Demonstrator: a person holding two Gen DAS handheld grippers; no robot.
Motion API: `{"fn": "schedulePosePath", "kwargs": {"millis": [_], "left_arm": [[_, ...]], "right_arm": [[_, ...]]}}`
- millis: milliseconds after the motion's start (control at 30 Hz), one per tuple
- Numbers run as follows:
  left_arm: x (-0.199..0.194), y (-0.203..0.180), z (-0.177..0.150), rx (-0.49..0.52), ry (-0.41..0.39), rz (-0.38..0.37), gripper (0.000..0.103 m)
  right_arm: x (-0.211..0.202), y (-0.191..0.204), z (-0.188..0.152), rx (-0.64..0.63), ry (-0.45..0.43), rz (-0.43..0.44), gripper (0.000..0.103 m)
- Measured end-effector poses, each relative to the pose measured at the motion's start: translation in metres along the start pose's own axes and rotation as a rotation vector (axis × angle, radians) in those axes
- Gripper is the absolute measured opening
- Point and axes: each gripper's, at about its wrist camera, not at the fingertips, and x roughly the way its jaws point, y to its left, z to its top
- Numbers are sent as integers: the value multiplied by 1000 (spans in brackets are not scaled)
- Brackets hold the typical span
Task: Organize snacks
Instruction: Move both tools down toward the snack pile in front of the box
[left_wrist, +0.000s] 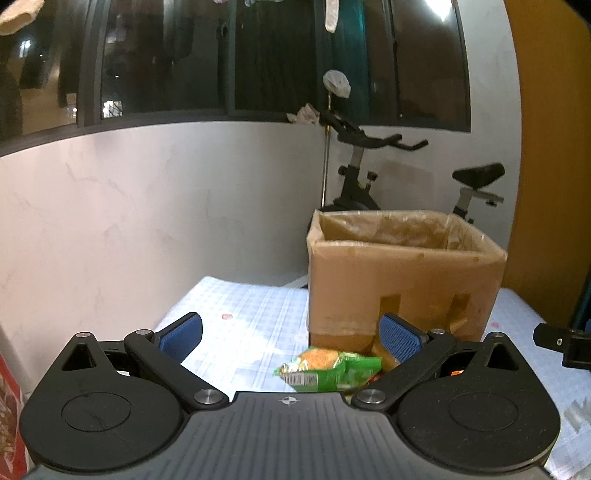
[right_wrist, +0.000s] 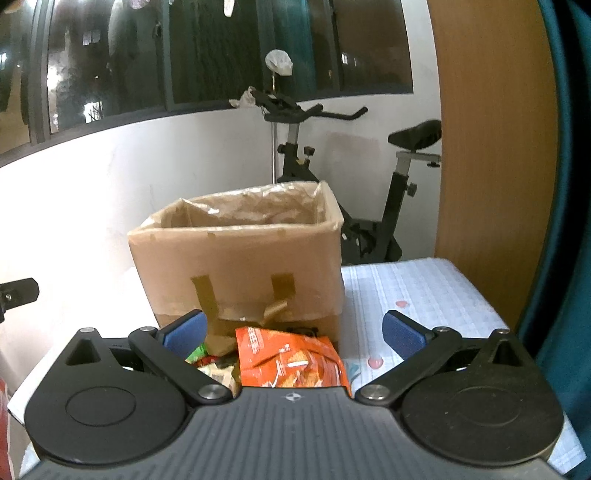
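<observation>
Green crinkled foil snack packet (left_wrist: 328, 374): lower centre, on checked tablecloth (left_wrist: 240, 314), before open plastic-lined cardboard box (left_wrist: 402, 280), likely its destination. Orange foil packet (right_wrist: 291, 360): lower centre, part-hidden. Left gripper (left_wrist: 291, 334), right gripper (right_wrist: 293, 330): both released, empty. Box contents unseen.

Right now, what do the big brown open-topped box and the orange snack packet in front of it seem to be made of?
Big brown open-topped box: matte cardboard, judging by its dull brown faces and taped seams, with what looks like a thin clear plastic liner crinkling at the rim. Orange snack packet: glossy printed film, probably plastic or foil laminate, creased and shiny.
</observation>
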Motion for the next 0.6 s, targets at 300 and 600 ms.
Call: {"fn": "schedulePosePath", "kwargs": {"millis": [300, 600], "left_arm": [[32, 2, -38, 14, 113, -39, 103], [50, 2, -68, 1, 186, -68, 103]], "right_arm": [[21, -3, -33, -17, 60, 17, 102], [44, -3, -73, -25, 186, 47, 101]]}}
